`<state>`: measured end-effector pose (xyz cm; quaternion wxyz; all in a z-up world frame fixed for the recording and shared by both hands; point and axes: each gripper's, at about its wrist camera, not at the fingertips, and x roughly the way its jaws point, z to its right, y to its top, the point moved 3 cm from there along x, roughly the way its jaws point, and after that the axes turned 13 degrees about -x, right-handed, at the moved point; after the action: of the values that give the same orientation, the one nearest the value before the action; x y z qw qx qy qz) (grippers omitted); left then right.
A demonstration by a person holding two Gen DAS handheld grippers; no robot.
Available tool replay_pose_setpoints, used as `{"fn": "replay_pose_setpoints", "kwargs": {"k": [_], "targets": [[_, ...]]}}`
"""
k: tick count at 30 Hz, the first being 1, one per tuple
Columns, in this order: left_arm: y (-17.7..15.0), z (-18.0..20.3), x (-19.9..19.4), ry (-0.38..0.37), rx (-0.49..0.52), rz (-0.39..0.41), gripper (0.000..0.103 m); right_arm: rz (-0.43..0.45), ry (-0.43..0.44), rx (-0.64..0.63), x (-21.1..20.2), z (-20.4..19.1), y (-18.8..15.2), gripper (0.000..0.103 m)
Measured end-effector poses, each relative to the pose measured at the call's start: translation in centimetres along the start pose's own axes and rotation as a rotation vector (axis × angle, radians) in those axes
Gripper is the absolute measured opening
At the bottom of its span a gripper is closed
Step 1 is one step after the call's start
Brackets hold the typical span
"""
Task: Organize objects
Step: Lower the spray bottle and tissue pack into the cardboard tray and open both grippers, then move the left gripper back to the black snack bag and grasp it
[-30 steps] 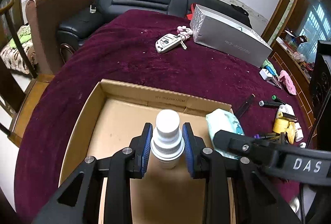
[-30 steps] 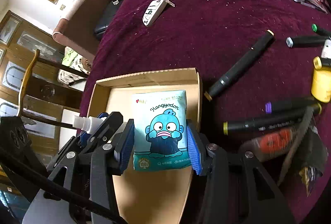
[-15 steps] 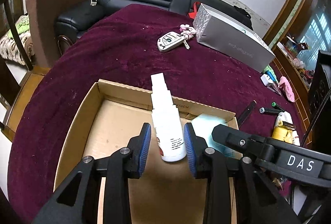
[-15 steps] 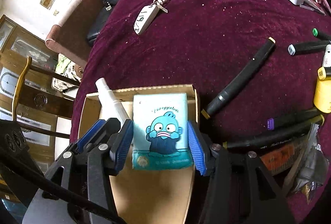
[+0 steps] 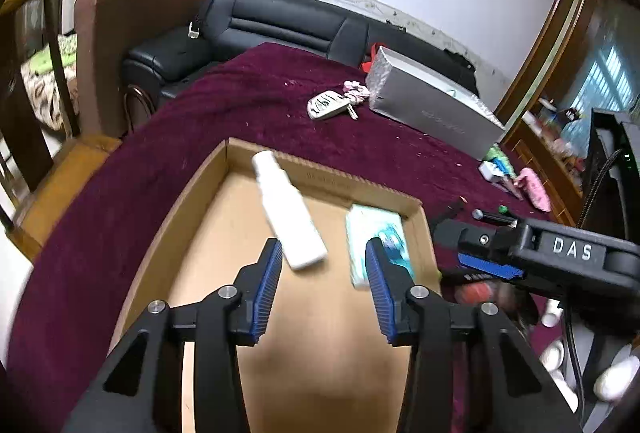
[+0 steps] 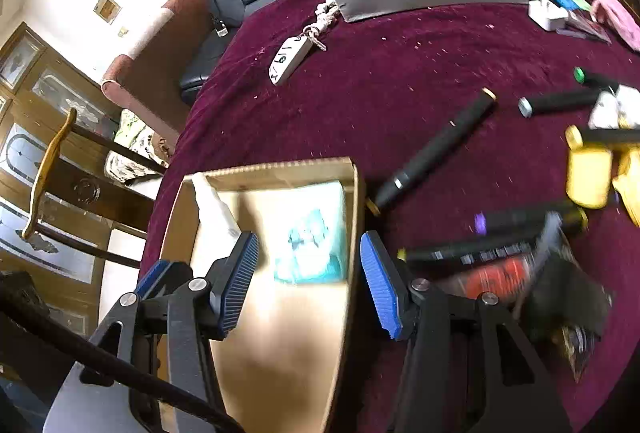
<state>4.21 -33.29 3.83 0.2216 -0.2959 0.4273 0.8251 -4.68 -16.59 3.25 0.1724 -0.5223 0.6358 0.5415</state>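
A round table under a dark maroon velvet cloth (image 5: 248,121) carries everything, and the largest thing on it is a shallow open brown cardboard box (image 5: 320,333) at its near edge. Behind that, towards the black leather sofa (image 5: 280,25), lies a long silver-grey rectangular carton (image 5: 432,113) with a white car key fob on a pink-and-white cord (image 5: 328,105) just beside its end. The left gripper (image 5: 322,287) hangs over the box with its blue-padded jaws spread wide and nothing between them; the right gripper (image 6: 308,281) is likewise released, its jaws apart above the box's right side. Inside the box, a white plastic spray bottle (image 5: 288,217) lies on its side, slanted, its nozzle pointing at the far left corner. Near it, against the right wall, a pale teal tissue packet with a blue cartoon figure (image 6: 310,233) lies flat, apart from the bottle. Outside the box to the right, black marker pens (image 6: 436,149) lie scattered on the cloth near a small yellow container (image 6: 588,169)
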Motion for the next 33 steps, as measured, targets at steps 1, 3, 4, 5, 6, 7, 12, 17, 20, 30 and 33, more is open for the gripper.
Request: {"fn": "replay_pose_setpoints", "kwargs": {"k": [1,3,4,5,6,7,12,17,20,30,33], "targets": [[-0.6,0.0,-0.2,-0.002,0.004,0.000,0.038,0.000,0.011,0.004,-0.4,0.1,-0.6,0.053],[-1.7,0.5,0.0,0.009,0.037,-0.012,0.038,0.000,0.020,0.007,-0.7,0.2,-1.4,0.053],[-2.1,0.9,0.1,0.021,0.057,-0.019,0.038,-0.001,0.029,0.009,-1.0,0.2,-2.0,0.053],[-2.3,1.2,0.1,0.033,0.072,-0.017,0.038,-0.001,0.037,0.014,-1.2,0.3,-2.4,0.053],[-2.4,1.4,-0.1,0.035,0.076,-0.010,0.038,0.000,0.044,0.019,-1.4,0.3,-2.7,0.053],[-2.5,1.6,-0.2,0.035,0.079,-0.013,0.038,0.004,0.052,0.024,-1.7,0.4,-3.0,0.053],[-4.0,2.0,-0.4,0.043,0.069,-0.047,0.038,0.035,0.069,0.034,-4.1,1.4,-4.5,0.053],[-4.6,2.5,-1.5,0.065,0.081,-0.027,0.038,0.059,0.076,0.067,-6.2,3.4,-6.0,0.053],[-5.0,3.4,-2.4,0.071,0.091,-0.019,0.038,0.085,0.063,0.082,-7.5,4.8,-6.8,0.053],[-7.8,10.8,-5.0,0.036,0.281,0.031,0.048,0.218,-0.081,0.071,-13.4,9.7,-8.5,0.053],[-8.6,12.5,-4.5,0.027,0.302,0.011,0.048,0.260,-0.127,0.061,-15.3,11.2,-9.0,0.056]]}}
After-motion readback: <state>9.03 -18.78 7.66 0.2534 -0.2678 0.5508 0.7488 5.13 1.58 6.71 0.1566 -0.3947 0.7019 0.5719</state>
